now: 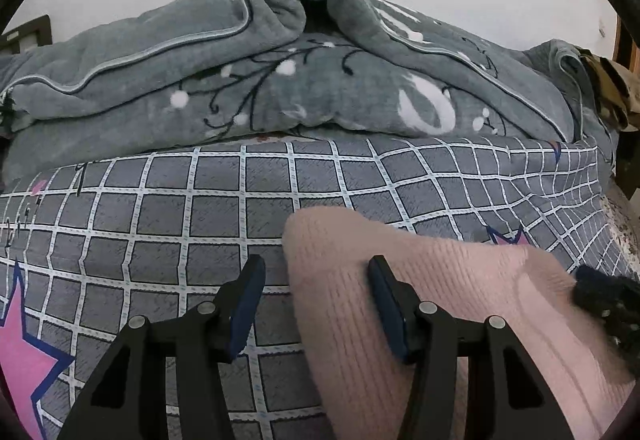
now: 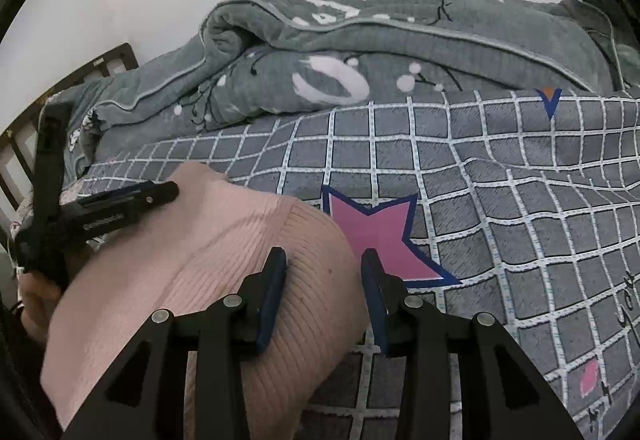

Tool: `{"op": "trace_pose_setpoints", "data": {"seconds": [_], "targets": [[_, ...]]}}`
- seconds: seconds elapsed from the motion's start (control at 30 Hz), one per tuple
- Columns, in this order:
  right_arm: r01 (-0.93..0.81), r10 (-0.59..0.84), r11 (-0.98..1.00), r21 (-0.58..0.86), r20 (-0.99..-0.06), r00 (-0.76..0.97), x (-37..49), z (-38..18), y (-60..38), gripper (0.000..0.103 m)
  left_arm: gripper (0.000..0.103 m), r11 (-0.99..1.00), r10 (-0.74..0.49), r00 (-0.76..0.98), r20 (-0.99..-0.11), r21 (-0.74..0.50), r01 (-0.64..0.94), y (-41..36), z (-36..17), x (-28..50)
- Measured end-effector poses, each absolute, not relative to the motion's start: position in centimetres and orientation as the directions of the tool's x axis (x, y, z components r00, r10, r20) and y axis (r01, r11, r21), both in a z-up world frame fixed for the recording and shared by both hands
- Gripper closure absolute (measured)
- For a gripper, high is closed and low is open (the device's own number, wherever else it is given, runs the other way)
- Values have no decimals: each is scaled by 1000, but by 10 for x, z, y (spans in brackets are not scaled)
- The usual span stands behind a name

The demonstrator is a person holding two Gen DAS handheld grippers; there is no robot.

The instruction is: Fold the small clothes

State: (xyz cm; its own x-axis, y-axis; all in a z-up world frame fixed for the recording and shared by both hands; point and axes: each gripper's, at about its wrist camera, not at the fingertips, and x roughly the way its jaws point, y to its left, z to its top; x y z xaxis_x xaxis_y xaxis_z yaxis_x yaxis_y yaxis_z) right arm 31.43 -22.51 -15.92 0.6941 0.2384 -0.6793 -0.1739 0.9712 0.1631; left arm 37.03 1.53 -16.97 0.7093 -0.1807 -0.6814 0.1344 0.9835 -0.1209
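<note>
From your left wrist camera, the left gripper (image 1: 316, 304) has its jaws partly open, about half their spread. The pink knit (image 1: 420, 320) lies on the checked sheet (image 1: 168, 208), filling the lower right of the view. Its left edge runs between your two fingers: the right finger (image 1: 386, 304) sits over the knit, the left finger (image 1: 248, 300) is over bare sheet just beside that edge. The pads do not press on the fabric, so nothing is gripped. At the right rim, a blurred black part of the right gripper (image 1: 600, 300) lies against the knit's far side. The grey blanket (image 1: 280, 72) is heaped behind, well apart from the knit.

From your right wrist camera, the right gripper (image 2: 324, 292) has its jaws partly open, a little narrower than the left. The knit (image 2: 208, 264) bulges up in the lower left, beside a pink star (image 2: 376, 232) printed on the sheet (image 2: 500, 200). Its ribbed right edge comes in between your fingers; the left finger (image 2: 274, 288) rests against the fabric, the right finger (image 2: 374, 292) stands clear over the sheet. It holds nothing. The left gripper (image 2: 120, 200) reaches in at the knit's far left edge, a hand (image 2: 36, 304) behind it.
</note>
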Motion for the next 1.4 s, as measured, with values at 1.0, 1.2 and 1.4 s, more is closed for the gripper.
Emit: {"op": "trace_pose_setpoints", "data": {"seconds": [1.0, 1.2, 1.4], "targets": [[-227, 324, 944, 241, -541, 776, 182, -127, -216, 93, 52, 953, -301, 711, -635, -226, 201, 33, -140, 196], [-104, 203, 977, 184, -679, 705, 204, -172, -224, 89, 52, 957, -289, 694, -660, -199, 209, 21, -145, 186], [-104, 199, 977, 185, -625, 755, 178, -146, -222, 74, 52, 968, -249, 698, -671, -155, 197, 25, -150, 171]]}}
